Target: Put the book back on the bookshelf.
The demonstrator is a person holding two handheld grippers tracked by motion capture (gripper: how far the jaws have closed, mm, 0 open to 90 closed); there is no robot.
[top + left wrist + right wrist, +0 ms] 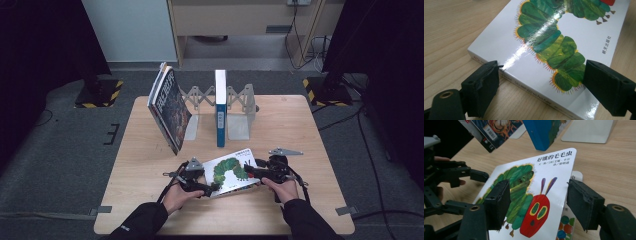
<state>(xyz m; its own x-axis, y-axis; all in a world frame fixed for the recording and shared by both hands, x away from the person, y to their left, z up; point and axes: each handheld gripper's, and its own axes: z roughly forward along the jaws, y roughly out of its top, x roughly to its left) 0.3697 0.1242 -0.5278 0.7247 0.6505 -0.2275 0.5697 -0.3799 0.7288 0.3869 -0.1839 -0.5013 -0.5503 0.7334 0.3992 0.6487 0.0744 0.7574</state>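
Observation:
A white picture book with a green caterpillar on its cover (231, 171) lies near the table's front edge. My left gripper (212, 189) is at its near left corner. In the left gripper view the jaws (542, 65) stand open around that corner of the book (544, 45), one by the spine edge and one over the cover. My right gripper (251, 173) is at the book's right edge. In the right gripper view its jaws (539, 183) straddle the cover's edge (531, 195), with a dotted page (566, 226) showing underneath. I see no pad pressing.
Behind the book a metal folding book rack (240, 107) holds a blue book (220, 107) upright. A dark-covered book (170, 107) leans at its left end. Bare wooden table (295, 125) lies to the right of the rack.

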